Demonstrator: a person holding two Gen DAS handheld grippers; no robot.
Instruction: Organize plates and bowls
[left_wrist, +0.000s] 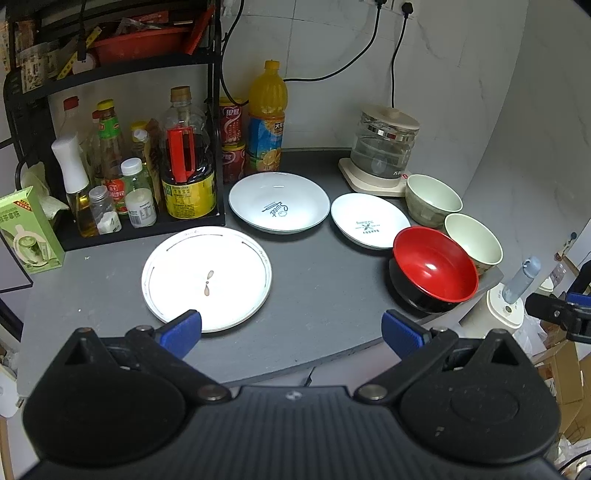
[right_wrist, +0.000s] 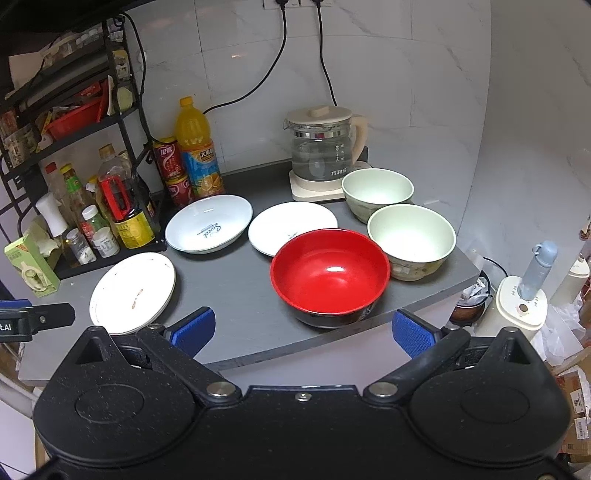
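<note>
On the grey counter lie a flat white plate, a deep white plate marked "Sweet" and a smaller white plate. A red-and-black bowl stands at the right edge, with two pale green bowls behind it. My left gripper is open and empty, just in front of the flat plate. My right gripper is open and empty, in front of the red bowl. The flat plate, "Sweet" plate, small plate and green bowls also show in the right wrist view.
A black rack of sauce bottles stands at the back left, with a green box beside it. An orange juice bottle, red cans and a glass kettle stand along the wall. A white appliance stands off the counter's right edge.
</note>
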